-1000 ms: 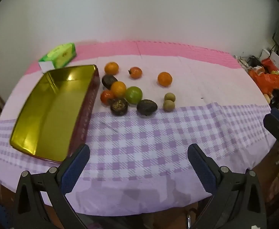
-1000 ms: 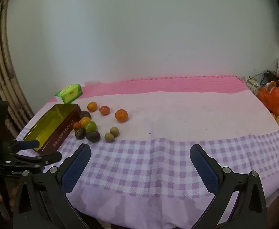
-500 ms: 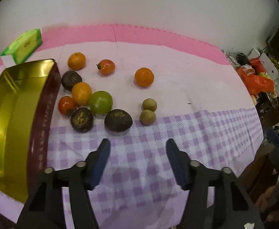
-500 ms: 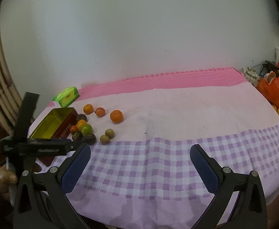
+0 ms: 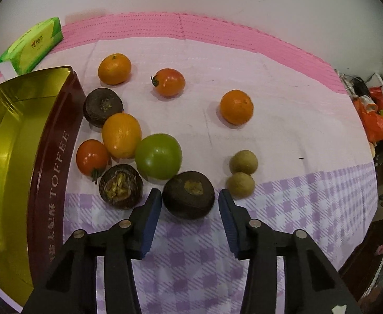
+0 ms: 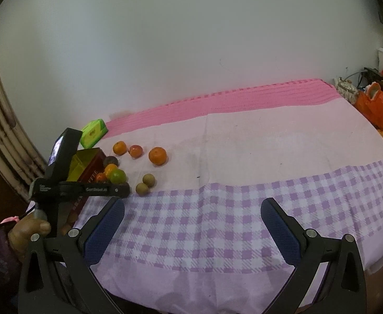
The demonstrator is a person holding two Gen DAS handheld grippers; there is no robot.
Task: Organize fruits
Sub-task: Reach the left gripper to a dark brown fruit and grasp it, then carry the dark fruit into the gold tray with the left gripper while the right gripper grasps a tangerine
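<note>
Dark brown fruit point(image 5: 189, 198) sits between left gripper point(image 5: 190, 204) fingers point(image 5: 152, 209), small gaps either side; jaws have just been closing, pads not pressing. Green fruit point(image 5: 158, 156) just behind it; gold tin point(image 5: 58, 157) further left. Right gripper point(image 6: 192, 214) wide open, empty.

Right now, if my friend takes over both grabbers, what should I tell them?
Left gripper: jaws have just been closing around the dark round fruit, not yet pressing on it.
Right gripper: open, empty, over the checked cloth.
The toffee tin is empty; all the fruit lies on the cloth beside it, including the green fruit and two small brown ones.
Done: nothing is in the tin yet.
Left: grip the dark fruit, probably put it in the tin, then the rest.
</note>
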